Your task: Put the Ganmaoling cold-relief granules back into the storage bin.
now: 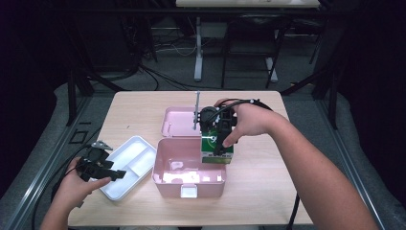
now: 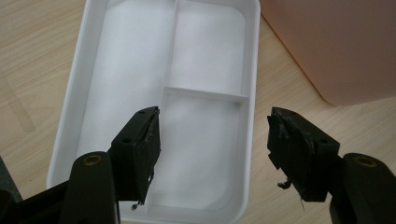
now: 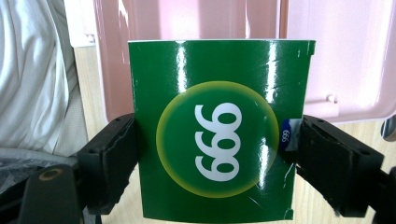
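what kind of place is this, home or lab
Probably a lab or recording room: a bare wooden table, metal frame legs and loose cables on the floor, dark surroundings, and a hand-held gripper in use.

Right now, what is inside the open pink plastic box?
The open pink plastic box shows a bare, glossy pink floor in the high view. Its right rear corner is hidden behind the green carton clamped in the right gripper, so contents there cannot be seen.

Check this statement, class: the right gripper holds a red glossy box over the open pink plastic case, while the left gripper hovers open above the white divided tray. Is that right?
One detail is wrong: the glossy box is green, not red, as the right gripper view shows. The right gripper does hold it over the open pink plastic case, and the left gripper does hover open above the white divided tray.
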Tool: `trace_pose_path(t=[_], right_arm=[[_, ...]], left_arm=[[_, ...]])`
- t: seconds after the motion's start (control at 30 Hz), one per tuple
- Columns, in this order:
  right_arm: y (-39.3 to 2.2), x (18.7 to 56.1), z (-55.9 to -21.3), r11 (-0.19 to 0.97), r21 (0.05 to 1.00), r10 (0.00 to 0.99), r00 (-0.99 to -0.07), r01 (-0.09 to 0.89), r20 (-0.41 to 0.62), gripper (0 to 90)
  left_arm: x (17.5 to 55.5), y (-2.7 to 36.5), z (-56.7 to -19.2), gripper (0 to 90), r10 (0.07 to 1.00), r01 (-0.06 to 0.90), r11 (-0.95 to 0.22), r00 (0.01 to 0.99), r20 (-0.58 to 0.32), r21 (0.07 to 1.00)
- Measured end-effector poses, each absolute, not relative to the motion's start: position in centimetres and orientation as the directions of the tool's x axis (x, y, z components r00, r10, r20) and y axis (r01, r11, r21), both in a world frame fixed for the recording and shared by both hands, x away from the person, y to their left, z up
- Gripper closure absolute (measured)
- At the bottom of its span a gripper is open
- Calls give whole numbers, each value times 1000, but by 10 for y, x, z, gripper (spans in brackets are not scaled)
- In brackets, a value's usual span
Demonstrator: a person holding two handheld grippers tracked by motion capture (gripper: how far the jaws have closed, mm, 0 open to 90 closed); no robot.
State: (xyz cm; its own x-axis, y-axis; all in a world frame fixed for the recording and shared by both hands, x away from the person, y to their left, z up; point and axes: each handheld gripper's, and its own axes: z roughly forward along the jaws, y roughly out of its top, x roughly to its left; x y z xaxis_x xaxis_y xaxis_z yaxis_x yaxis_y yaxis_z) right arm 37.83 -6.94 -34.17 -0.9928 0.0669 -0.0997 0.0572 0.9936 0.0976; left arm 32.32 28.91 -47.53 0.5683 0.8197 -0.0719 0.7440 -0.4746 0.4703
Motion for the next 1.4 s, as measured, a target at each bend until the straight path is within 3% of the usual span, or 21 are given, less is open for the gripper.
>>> trace_pose_path(t=[1.4], right_arm=[[-47, 382, -397, 998, 51, 49, -996, 45, -73, 160]], left_arm=[[324, 288, -476, 349, 818, 744, -480, 572, -70, 465]])
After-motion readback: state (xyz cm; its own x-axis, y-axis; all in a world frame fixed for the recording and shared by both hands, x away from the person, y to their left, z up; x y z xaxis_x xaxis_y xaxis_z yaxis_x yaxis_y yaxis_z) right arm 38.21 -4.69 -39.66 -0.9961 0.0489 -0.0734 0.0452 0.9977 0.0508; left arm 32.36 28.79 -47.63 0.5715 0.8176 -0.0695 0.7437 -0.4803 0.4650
